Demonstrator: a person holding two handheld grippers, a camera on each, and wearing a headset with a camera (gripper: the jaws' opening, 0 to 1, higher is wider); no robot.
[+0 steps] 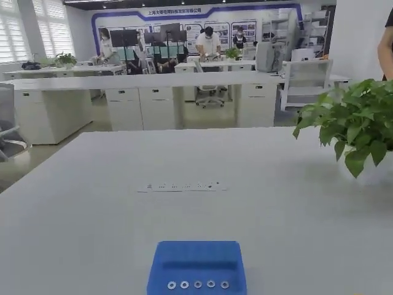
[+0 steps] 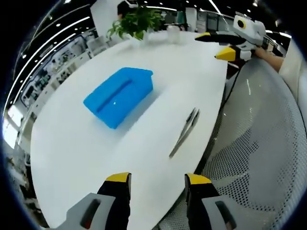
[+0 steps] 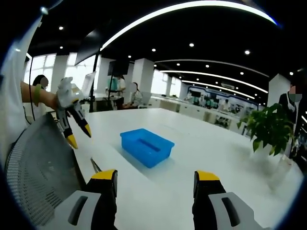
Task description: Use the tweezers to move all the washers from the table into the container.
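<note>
Office bg: white desks (image 1: 141, 80), windows (image 1: 46, 24)

Open-plan office, rows of white desks (image 1: 141, 80), swivel chair (image 1: 209, 96)

Right gripper (image 3: 156, 176) gapes before blue container (image 3: 146, 146) on table (image 3: 206, 153).

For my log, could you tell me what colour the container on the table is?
Blue; the rectangular plastic container shows best in the left gripper view.
</note>
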